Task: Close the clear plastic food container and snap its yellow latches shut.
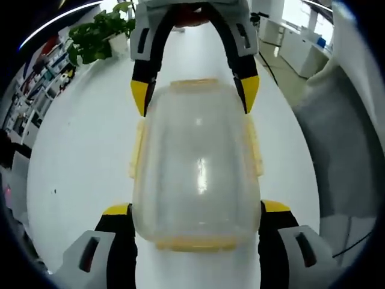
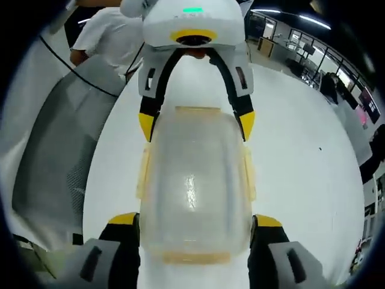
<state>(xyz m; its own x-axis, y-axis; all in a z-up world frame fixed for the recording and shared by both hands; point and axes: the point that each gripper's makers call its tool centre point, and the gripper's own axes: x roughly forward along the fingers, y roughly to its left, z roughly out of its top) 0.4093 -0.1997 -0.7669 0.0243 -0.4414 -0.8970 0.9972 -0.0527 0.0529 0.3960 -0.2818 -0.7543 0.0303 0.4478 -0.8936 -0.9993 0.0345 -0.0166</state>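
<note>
A clear plastic food container (image 1: 197,165) sits on a long white desk (image 1: 84,156), caught between two hand-held grippers that face each other across it. In the left gripper view, the left gripper (image 1: 196,215) rises from the bottom with its yellow-tipped jaws spread apart, one on each side of the container's near end and right against its walls; whether they press it cannot be told. The right gripper (image 1: 195,96) comes in from the top of that view, jaws likewise apart and flanking the far end of the container.

The right gripper view shows the same scene from the opposite end: the container (image 2: 195,183) lies lengthwise between the right gripper (image 2: 195,227) at the bottom and the left gripper (image 2: 196,125) at the top, whose white body carries a green light. Both pairs of jaws stand open around the box, with the yellow tips close beside its rounded corners.

The lid rests on top of the container, its domed surface catching a bright streak of light. Pale yellow latches (image 1: 255,146) run along all four sides; those on the long sides appear to stick outward rather than lie flat against the walls, though the pictures are too soft to be sure.

A potted green plant (image 1: 99,33) stands near the far corner of the desk in the left gripper view. A person in a white shirt (image 2: 105,33) stands beside the desk's edge in the right gripper view, next to a grey mesh chair (image 2: 66,144).
</note>
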